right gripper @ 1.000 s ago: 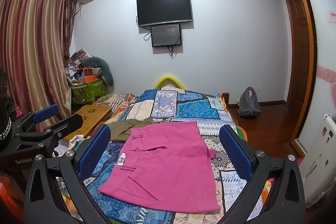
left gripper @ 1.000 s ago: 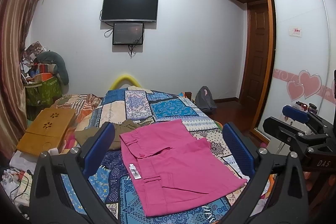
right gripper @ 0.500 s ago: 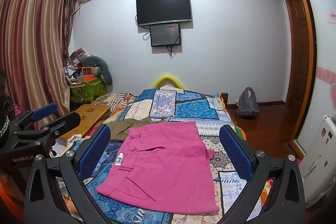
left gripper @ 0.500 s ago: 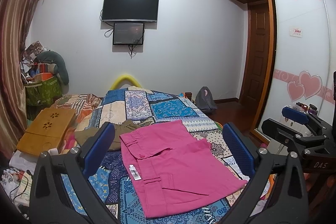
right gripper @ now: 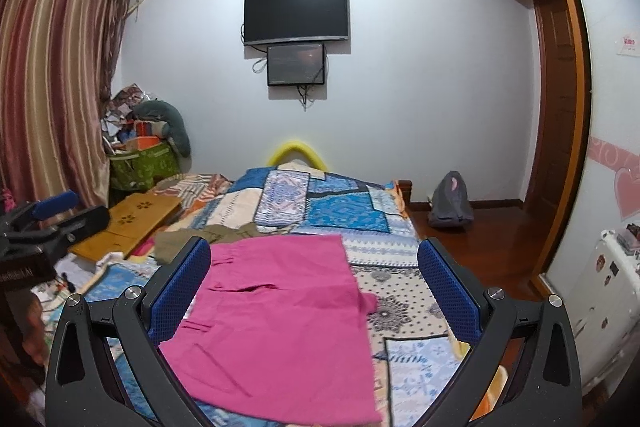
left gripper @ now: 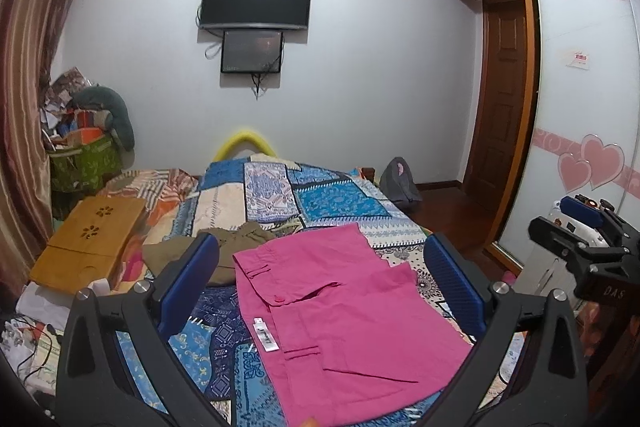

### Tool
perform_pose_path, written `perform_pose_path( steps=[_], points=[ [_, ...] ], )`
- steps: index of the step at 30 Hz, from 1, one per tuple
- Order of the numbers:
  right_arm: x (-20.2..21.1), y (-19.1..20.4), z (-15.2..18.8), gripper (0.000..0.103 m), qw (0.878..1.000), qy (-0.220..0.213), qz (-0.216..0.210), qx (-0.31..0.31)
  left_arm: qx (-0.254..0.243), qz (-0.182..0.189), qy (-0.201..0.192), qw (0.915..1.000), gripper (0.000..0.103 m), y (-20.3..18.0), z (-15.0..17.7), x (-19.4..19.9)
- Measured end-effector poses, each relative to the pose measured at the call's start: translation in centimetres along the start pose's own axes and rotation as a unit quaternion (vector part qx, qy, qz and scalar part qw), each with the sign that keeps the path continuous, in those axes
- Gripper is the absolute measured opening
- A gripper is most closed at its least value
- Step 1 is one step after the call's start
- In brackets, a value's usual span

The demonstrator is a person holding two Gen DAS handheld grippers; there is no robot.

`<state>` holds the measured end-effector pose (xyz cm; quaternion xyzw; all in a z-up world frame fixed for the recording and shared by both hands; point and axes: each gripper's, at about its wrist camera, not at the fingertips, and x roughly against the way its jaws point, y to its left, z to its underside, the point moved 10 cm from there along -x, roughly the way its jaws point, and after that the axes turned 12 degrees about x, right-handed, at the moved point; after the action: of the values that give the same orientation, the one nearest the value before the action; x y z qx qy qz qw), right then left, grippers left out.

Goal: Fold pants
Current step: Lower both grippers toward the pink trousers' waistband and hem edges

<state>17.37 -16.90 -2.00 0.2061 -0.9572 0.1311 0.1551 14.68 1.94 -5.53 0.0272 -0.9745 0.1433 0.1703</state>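
Note:
Pink pants [left gripper: 344, 315] lie folded flat on the patchwork bed cover [left gripper: 332, 199], waistband to the left, with a white tag [left gripper: 266, 335] showing. In the right wrist view the same pink pants [right gripper: 276, 323] spread between the fingers. My left gripper [left gripper: 320, 275] hovers above the pants, open and holding nothing. My right gripper [right gripper: 316, 275] is also open and free, above the pants. The right gripper [left gripper: 588, 247] appears at the right edge of the left wrist view, and the left gripper [right gripper: 44, 223] at the left edge of the right wrist view.
Olive-brown clothing [left gripper: 224, 247] lies just beyond the pants' left corner. A wooden lap tray [left gripper: 88, 239] sits at the bed's left, with clutter and a green bag [left gripper: 84, 163] behind. A grey backpack [right gripper: 450, 203] stands on the wood floor; a wardrobe [left gripper: 584, 87] is to the right.
Both views have shifted slightly. In the right wrist view the pants have slid a little to the left; the pants themselves lie unchanged and both grippers stay open.

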Motion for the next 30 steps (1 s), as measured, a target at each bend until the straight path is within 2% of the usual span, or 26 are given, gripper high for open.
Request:
perform_pose_path(
  steps=[4,10,13,15,20,22,27,28,29,30],
  points=[
    [-2.3,-2.2,1.3,0.103,1.0,0.026,0.011,-0.009,0.005,-0.009,0.027,0.9996,0.103,1.7,0.2,-3.4],
    [-6.3,-3.9,3.8,0.103,0.997,0.073,-0.004,-0.016,-0.001,-0.054,0.079,0.9954,0.102,5.3,2.3,-9.8],
    [-8.0,-3.9,6.4,0.103,0.994,0.107,-0.018,-0.023,0.001,-0.068,0.114,0.9911,0.093,7.0,4.3,-12.6],
    [-8.8,-3.6,8.5,0.102,0.991,0.13,-0.029,-0.027,-0.001,-0.073,0.144,0.9869,0.09,7.8,6.4,-14.5],
    [-10.8,-1.8,15.1,0.085,0.971,0.224,-0.08,-0.03,-0.003,-0.059,0.224,0.9728,0.077,8.3,12.0,-16.6],
    [-11.0,-1.6,17.4,0.079,0.961,0.256,-0.098,-0.044,-0.007,-0.054,0.247,0.9674,0.076,8.1,13.9,-16.5],
    [-10.1,-0.8,20.5,0.077,0.943,0.297,-0.129,-0.081,-0.008,-0.03,0.301,0.9533,0.075,7.2,18.1,-15.3],
    [-10.1,-0.5,20.9,0.076,0.94,0.301,-0.135,-0.083,-0.011,-0.028,0.305,0.9518,0.072,7.0,18.5,-15.2],
    [-10.0,-0.1,21.0,0.073,0.938,0.305,-0.142,-0.084,-0.018,-0.028,0.311,0.9499,0.067,6.8,19.1,-15.1],
    [-10.2,0.4,21.2,0.066,0.936,0.306,-0.15,-0.085,-0.023,-0.026,0.315,0.9486,0.065,6.7,19.5,-15.1]
  ],
)
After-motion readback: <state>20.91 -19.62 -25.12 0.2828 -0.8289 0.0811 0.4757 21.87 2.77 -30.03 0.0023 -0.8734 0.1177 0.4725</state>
